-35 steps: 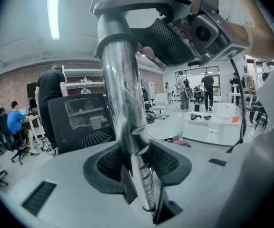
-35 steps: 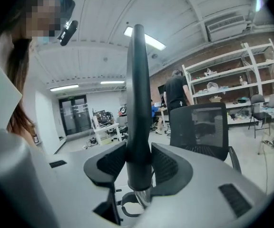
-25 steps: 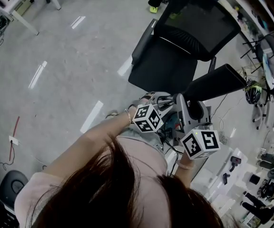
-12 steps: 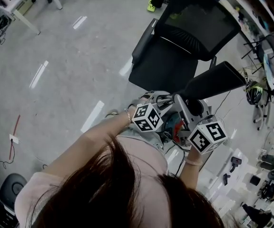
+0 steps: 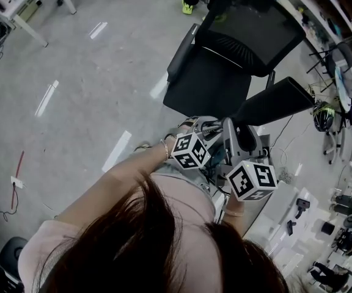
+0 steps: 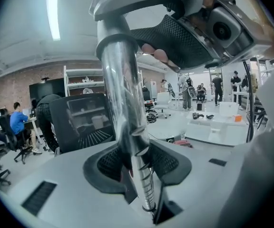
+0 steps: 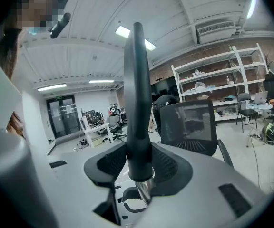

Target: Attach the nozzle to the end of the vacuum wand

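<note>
Ahead, behind the nozzle (image 5: 274, 105), office chair (image 5: 225, 66).

Head view: I look steeply down past the person's hair (image 5: 145, 237) onto the black chair (image 5: 225, 72).
Left gripper view: I sit close along its jaws, the wand (image 6: 125, 108) filling the middle, facing the chair.
Right gripper view: I am equally close, with the nozzle (image 7: 138, 103) centred.
Shared: I find the chair in all three.

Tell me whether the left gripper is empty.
No: the left gripper has the shiny metal wand clamped between its two padded jaws.
</note>
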Demonstrator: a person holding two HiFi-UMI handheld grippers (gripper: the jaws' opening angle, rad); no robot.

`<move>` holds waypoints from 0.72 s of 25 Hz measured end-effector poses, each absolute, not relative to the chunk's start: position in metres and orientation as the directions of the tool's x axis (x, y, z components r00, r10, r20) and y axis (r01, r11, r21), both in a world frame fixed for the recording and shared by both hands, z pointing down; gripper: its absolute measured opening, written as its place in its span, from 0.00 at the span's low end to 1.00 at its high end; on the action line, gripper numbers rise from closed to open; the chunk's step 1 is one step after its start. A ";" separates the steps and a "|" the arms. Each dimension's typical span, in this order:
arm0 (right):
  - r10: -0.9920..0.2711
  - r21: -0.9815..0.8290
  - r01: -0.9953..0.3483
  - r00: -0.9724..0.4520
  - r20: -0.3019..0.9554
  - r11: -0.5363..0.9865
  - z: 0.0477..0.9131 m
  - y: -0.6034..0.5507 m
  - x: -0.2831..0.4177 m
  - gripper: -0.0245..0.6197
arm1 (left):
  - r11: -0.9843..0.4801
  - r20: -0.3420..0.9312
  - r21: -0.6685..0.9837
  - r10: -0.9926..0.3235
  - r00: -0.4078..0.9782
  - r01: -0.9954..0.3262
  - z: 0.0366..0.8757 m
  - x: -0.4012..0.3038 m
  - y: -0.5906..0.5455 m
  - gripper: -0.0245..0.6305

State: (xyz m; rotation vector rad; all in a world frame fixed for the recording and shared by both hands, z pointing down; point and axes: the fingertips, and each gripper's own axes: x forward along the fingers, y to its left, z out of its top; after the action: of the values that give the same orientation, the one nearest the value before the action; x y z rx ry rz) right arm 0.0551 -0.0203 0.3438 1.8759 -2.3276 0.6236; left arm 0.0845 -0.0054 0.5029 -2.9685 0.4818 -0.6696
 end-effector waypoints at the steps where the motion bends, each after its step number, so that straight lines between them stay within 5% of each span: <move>1: -0.910 -0.262 -0.949 -0.258 0.324 0.176 0.344 -0.020 0.054 0.31 | -0.951 0.406 -0.123 -0.308 0.860 -0.282 0.503 0.084 -0.005 0.27; 10: -0.757 -0.273 -0.863 -0.505 0.414 0.426 0.358 -0.017 0.040 0.31 | -0.965 0.384 -0.111 -0.263 0.885 -0.239 0.502 0.079 0.000 0.27; 18: -0.837 -0.232 -0.915 -0.398 0.376 0.331 0.357 -0.026 0.036 0.31 | -0.954 0.407 -0.119 -0.299 0.863 -0.274 0.502 0.073 -0.009 0.27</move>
State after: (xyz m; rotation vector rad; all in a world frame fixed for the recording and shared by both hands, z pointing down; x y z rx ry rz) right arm 0.0365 -0.0257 0.3571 1.6029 -2.4026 0.6112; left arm 0.0731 -0.0089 0.5018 -2.9769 0.4580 -0.6637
